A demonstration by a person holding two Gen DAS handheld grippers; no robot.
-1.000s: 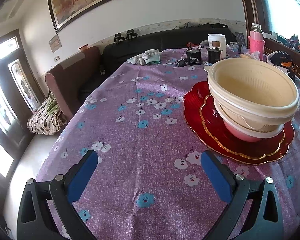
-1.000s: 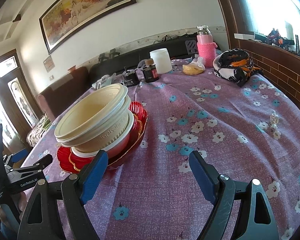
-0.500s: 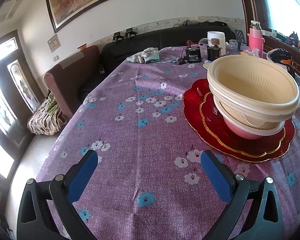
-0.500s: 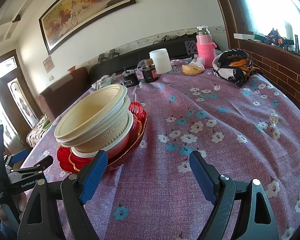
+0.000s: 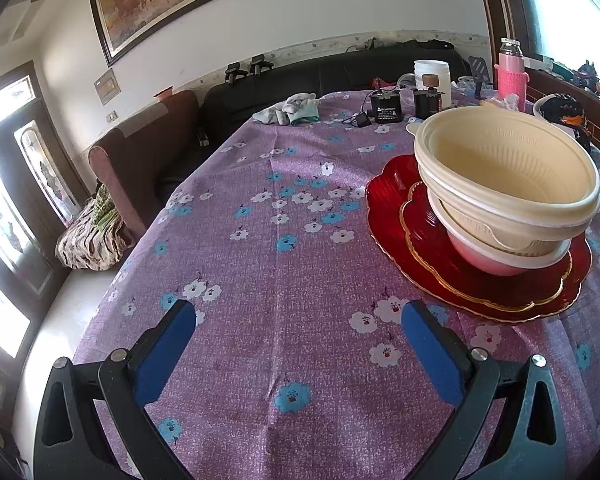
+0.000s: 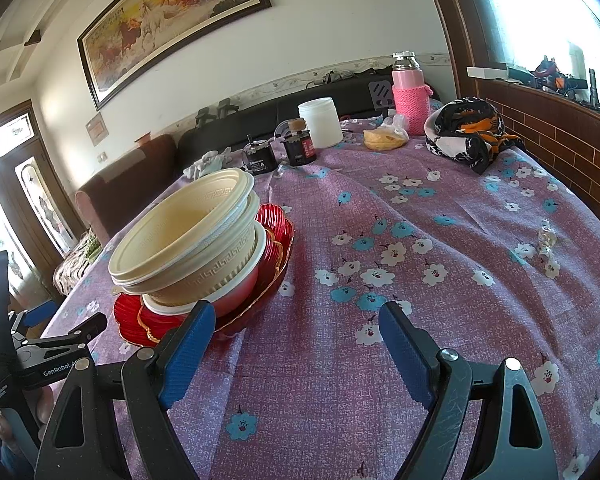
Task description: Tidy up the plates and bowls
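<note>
Two cream bowls (image 5: 508, 168) (image 6: 188, 236) sit nested in a pink bowl (image 5: 488, 258) (image 6: 236, 292), tilted, on top of stacked red plates (image 5: 480, 280) (image 6: 272, 224) with gold rims. The stack stands on the purple flowered tablecloth (image 5: 284, 280) (image 6: 420, 280). My left gripper (image 5: 296, 328) is open over bare cloth, left of and nearer than the stack, holding nothing. My right gripper (image 6: 296, 326) is open too, with its left fingertip (image 6: 192, 332) in front of the plates' near rim; nothing lies between its fingers. In the right wrist view the left gripper (image 6: 66, 334) shows at the lower left edge.
At the table's far end stand a white jar (image 6: 320, 122), a pink bottle (image 6: 410, 100), dark small containers (image 6: 298, 146), a bagged food item (image 6: 384, 138) and a black-orange cloth (image 6: 472, 132). A brick sill (image 6: 560, 140) runs along the right. Sofas (image 5: 148, 152) sit beyond the left edge.
</note>
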